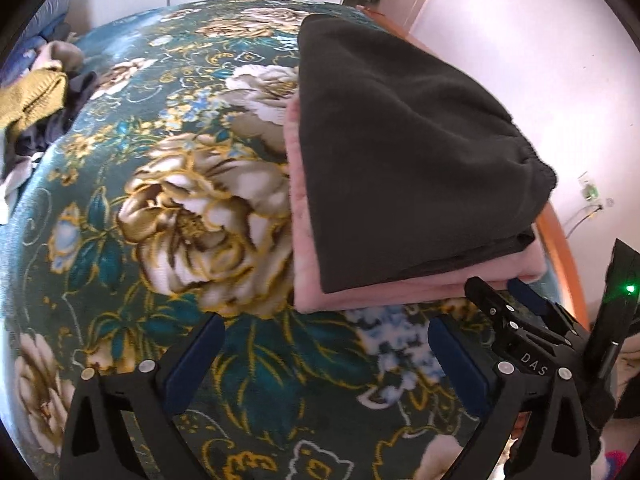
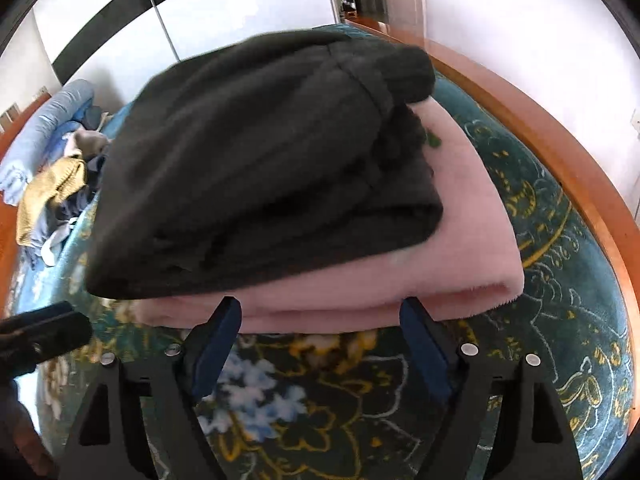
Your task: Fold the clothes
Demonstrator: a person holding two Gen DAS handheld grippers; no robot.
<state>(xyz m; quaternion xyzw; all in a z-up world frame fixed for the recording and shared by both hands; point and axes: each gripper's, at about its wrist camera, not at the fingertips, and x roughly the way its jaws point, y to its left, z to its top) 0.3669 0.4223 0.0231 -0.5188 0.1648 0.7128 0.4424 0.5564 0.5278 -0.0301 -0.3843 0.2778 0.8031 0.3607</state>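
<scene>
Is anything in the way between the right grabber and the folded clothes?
No. The right gripper is open just before the pink blanket under the dark garment; only flowered bedspread lies between.

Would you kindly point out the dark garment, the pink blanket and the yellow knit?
dark garment [image 1: 400,152]: left wrist view, top face.
pink blanket [image 2: 460,264]: right wrist view, folded front corner.
yellow knit [image 1: 32,98]: left wrist view, ribbed edge.

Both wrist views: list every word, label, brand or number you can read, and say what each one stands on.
"DAS": white letters on the black body of the right tool, seen in the left wrist view.
No other text is readable. The dark folded garment, the pink folded garment under it and the floral bedspread carry no lettering. In the right wrist view no text shows.
</scene>
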